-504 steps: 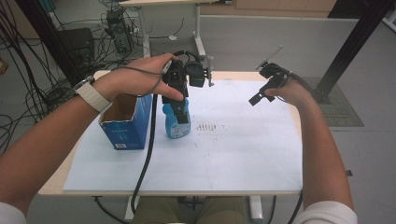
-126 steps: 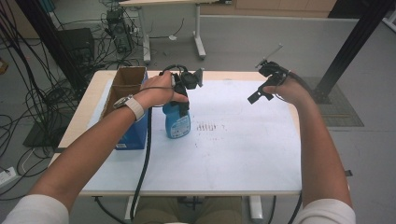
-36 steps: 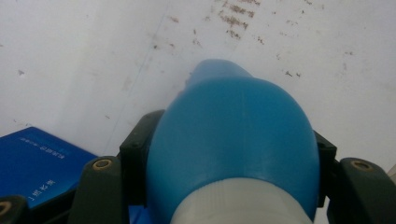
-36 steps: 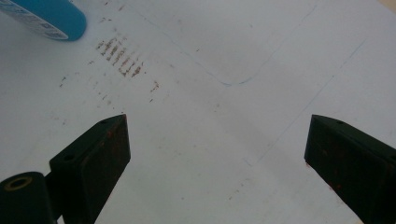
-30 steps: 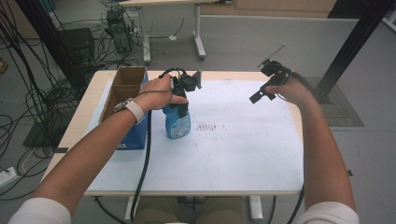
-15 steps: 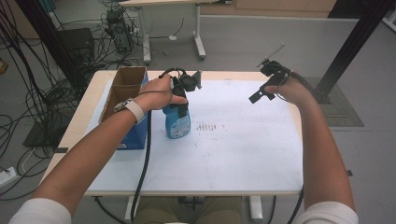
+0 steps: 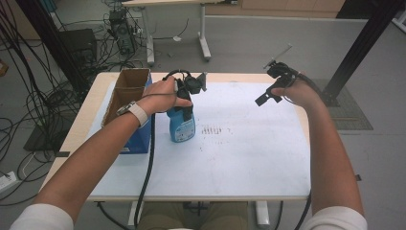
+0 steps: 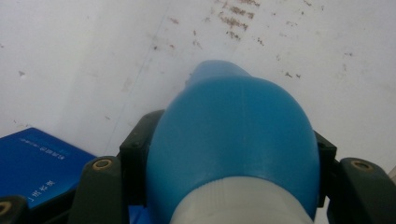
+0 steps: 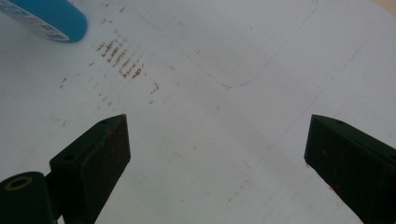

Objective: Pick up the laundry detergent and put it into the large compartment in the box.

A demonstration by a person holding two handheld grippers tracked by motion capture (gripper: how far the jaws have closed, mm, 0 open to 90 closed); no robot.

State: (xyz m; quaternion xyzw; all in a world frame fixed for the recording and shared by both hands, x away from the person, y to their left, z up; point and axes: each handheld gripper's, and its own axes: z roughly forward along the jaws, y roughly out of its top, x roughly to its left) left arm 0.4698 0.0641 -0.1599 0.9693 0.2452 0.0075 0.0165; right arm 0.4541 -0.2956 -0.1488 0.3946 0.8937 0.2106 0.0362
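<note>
A blue plastic bottle with a label stands upright on the white table sheet, just right of a blue cardboard box. My left gripper comes down on the bottle from above, shut on its upper part. In the left gripper view the bottle's blue shoulder and white neck sit squeezed between the black jaws. My right gripper hovers open above the table's far right, nothing between its jaws; in its own view the gripper looks down on bare sheet, with the bottle's base at top left.
The blue box is open at the top, brown inside, at the table's left. A patch of rusty brown marks stains the sheet right of the bottle. A cable trails from the left gripper over the front edge. Beyond the table are cables and another desk's legs.
Long ago the left gripper held the bottle tilted, forearm across the box; since about four seconds ago both hands and the bottle have kept still.
</note>
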